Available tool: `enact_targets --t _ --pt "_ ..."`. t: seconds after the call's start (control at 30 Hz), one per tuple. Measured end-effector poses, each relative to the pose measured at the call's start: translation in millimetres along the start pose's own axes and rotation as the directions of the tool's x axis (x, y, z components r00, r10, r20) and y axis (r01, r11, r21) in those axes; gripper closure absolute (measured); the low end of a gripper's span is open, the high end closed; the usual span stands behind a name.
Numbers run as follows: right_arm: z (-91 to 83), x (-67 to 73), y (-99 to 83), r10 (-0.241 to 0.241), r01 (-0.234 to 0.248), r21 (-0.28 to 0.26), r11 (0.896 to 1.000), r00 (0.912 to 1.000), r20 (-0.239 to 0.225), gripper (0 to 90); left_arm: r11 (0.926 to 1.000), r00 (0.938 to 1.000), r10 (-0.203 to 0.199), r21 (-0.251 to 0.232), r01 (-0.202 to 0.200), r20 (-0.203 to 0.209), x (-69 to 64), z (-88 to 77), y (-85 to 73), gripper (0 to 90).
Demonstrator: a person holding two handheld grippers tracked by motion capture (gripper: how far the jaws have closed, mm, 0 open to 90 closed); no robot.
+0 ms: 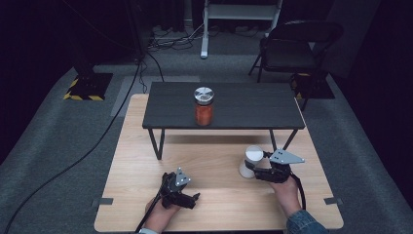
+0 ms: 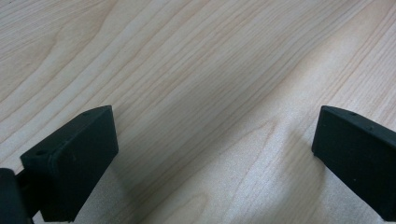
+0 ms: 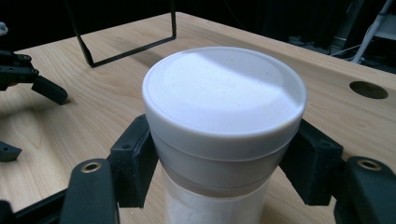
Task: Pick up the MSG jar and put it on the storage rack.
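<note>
A white jar (image 1: 250, 161) with a white lid stands on the light wooden table (image 1: 219, 214), right of the middle. My right gripper (image 1: 254, 168) is shut on it, and in the right gripper view the jar (image 3: 224, 102) sits between both black pads, which press on its sides just under the lid. My left gripper (image 1: 194, 197) rests low near the table's front edge. Its jaws stand wide apart over bare wood in the left gripper view, where the left gripper (image 2: 215, 154) holds nothing. The left gripper (image 3: 28, 79) also appears at the left edge of the right gripper view.
A low black shelf (image 1: 253, 109) on thin metal legs stands across the back of the table. A glass jar (image 1: 204, 107) of orange contents with a silver lid sits on it. A folding chair (image 1: 292, 44) and cables are on the floor behind.
</note>
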State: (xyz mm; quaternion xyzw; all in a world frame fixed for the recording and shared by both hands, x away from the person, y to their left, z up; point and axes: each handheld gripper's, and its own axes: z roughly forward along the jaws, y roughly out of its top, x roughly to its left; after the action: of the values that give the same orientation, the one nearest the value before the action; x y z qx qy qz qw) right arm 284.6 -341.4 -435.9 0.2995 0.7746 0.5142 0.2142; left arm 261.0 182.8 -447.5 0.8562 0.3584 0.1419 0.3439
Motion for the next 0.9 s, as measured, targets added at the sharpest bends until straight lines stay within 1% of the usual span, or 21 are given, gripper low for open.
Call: enact_targets --t 0.13,0.2,0.27,0.37,0.43,0.53,0.7,0.77,0.8,0.9 --pt "-4.4 0.4 3.9 0.013 -0.013 0.013 1.000 0.9999 -0.005 33.5 1.0000 1.0000 -0.001 0.000 0.001 0.000 0.0 0.0 -0.1 0.1" --pt "-8.3 1.7 7.3 0.011 -0.010 0.016 1.000 0.9999 -0.013 33.5 1.0000 1.0000 0.000 0.000 0.000 0.000 0.0 0.0 0.0 0.1" --pt "-13.2 3.7 14.8 -0.002 0.002 0.025 1.000 0.9998 -0.017 33.5 1.0000 1.0000 -0.001 0.000 0.001 0.000 0.0 0.0 -0.1 0.1" --pt "-20.6 4.1 25.8 0.000 0.000 0.024 1.000 0.9996 -0.028 33.5 1.0000 1.0000 -0.001 0.000 0.001 0.000 0.0 0.0 -0.1 0.1" --pt "-26.6 5.1 33.5 0.001 0.000 0.010 1.000 0.9994 -0.035 33.5 1.0000 1.0000 0.000 0.000 0.000 0.000 0.0 0.0 -0.1 0.1" --pt "-32.9 8.9 45.1 -0.019 0.019 0.001 1.000 0.9993 -0.031 33.5 1.0000 1.0000 -0.001 0.000 0.001 0.000 -0.1 -0.1 -0.2 0.1" --pt "-41.9 9.2 75.9 -0.033 0.032 -0.012 0.999 0.9986 -0.042 33.5 1.0000 1.0000 -0.002 -0.001 0.002 -0.001 -0.3 -0.3 -0.7 0.1" --pt "-45.5 9.3 93.5 -0.039 0.038 -0.009 0.999 0.9984 -0.041 33.5 1.0000 1.0000 -0.002 -0.002 0.002 -0.001 -0.4 -0.3 -0.7 0.1" --pt "-48.1 9.3 103.9 -0.043 0.043 -0.015 0.999 0.9982 -0.042 33.6 1.0000 1.0000 -0.002 -0.002 0.002 -0.001 -0.3 -0.3 -0.7 0.1" --pt "-52.9 7.9 127.1 -0.048 0.046 -0.037 0.998 0.9979 -0.044 33.5 1.0000 1.0000 -0.001 -0.001 0.001 0.000 -0.1 -0.3 -0.7 0.1"
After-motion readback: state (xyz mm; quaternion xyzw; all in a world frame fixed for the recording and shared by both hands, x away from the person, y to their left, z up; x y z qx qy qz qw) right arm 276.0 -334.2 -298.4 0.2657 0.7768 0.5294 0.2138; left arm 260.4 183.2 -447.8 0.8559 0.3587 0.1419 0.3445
